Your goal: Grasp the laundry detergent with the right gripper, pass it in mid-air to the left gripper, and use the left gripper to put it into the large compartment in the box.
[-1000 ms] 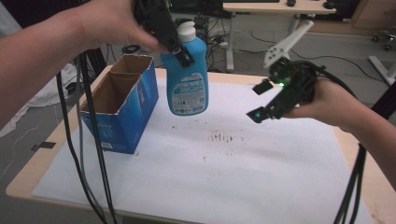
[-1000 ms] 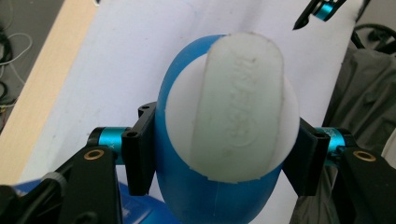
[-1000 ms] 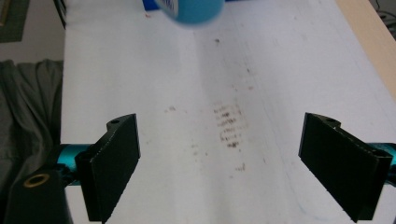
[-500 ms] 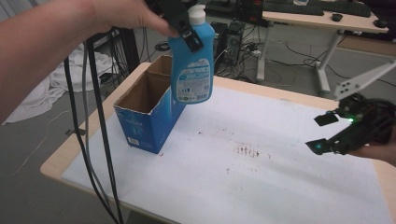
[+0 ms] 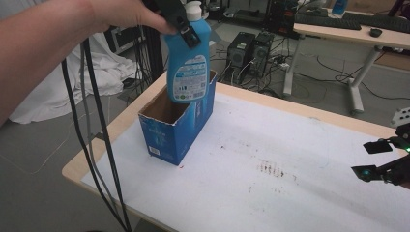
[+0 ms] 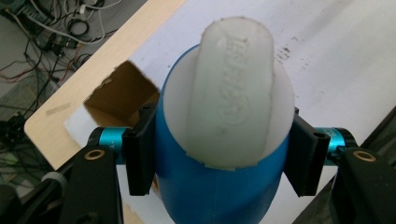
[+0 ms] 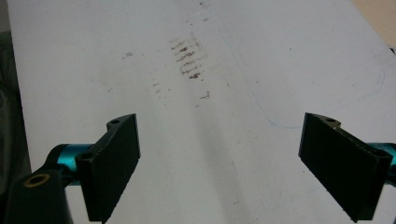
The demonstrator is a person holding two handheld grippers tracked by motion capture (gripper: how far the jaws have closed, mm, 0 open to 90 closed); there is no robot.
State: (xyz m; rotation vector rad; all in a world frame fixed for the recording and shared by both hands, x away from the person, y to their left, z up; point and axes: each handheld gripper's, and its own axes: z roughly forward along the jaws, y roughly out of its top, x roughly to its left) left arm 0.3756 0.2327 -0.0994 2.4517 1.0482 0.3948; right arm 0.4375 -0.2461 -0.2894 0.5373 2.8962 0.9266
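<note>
L gripper clamped on blue bottle at shoulders just under white cap, so hangs upright, base over open blue carton at worktop left edge; looks set for straight drop-in. R gripper jaws wide apart, empty, parked low over bare white sheet, well clear of carton.

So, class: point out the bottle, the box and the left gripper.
bottle (image 5: 187, 72), high view, on its label.
box (image 5: 169, 137), high view, on its front wall.
left gripper (image 6: 219, 154), left gripper view, midway between its fingertips.
</note>
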